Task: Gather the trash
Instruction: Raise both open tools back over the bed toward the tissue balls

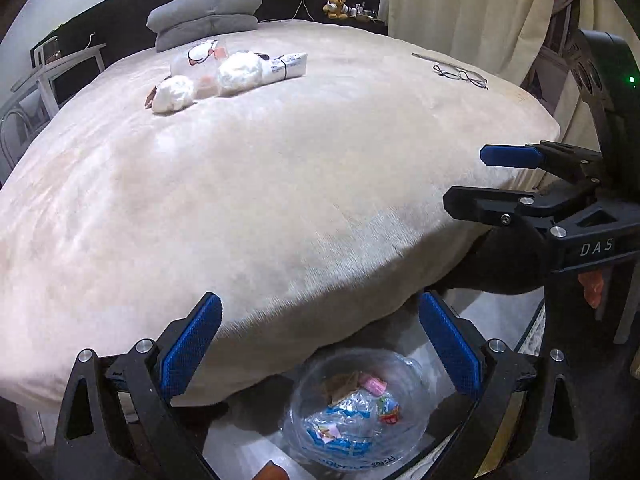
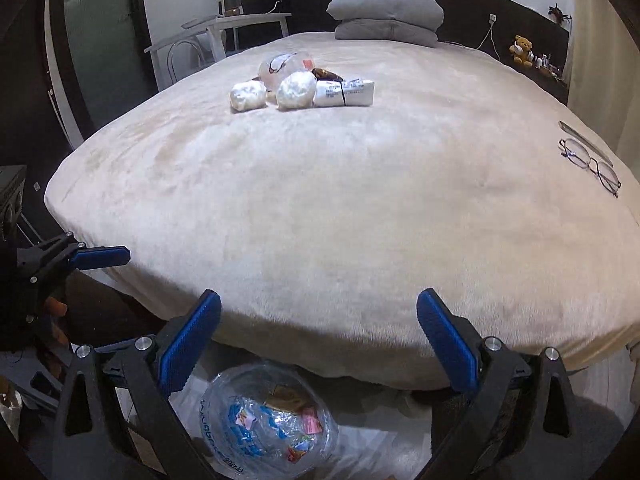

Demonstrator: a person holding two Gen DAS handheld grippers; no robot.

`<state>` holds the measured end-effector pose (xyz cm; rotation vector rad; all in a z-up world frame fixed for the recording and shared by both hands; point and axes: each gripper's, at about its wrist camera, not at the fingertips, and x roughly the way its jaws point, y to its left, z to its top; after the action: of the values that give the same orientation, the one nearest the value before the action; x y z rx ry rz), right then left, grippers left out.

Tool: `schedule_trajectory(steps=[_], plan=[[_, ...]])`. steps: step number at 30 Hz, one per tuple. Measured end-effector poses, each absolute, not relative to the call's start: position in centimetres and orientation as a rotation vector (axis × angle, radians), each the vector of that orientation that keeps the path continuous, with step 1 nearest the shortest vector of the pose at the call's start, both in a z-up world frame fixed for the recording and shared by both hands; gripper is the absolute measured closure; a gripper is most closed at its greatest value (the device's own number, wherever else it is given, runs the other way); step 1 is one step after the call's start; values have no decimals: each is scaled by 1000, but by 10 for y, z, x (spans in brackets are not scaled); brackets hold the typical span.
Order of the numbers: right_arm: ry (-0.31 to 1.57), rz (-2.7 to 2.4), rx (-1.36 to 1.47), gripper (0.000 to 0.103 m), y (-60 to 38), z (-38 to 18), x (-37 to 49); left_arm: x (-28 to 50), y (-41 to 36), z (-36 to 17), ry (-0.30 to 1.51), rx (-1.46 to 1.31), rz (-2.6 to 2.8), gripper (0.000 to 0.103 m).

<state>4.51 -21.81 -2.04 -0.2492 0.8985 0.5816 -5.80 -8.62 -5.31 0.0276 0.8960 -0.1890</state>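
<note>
Hovering at the near bed (image 1: pixel 260 200) edge, left gripper (image 1: pixel 320 344) and right gripper (image 2: pixel 318 344) both released, empty. Only right wrist view shows the brown wrapper (image 2: pixel 328 75) behind the tissue wads (image 2: pixel 296 90).

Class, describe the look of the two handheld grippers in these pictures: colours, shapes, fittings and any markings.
Both the left gripper and the right gripper have black, angular frames with triangular cut-outs and round silver bolts. Each finger bears a flat, rectangular blue pad with a fine knurled texture. Seen from the left wrist view, the right gripper's black body carries white letters "DAS" and a small green light.
</note>
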Motion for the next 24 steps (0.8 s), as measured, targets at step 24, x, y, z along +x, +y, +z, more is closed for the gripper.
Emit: schedule_trajectory(steps=[24], plan=[[841, 649, -286, 6, -140, -20, 173, 66, 6, -24, 842, 34, -153, 6]])
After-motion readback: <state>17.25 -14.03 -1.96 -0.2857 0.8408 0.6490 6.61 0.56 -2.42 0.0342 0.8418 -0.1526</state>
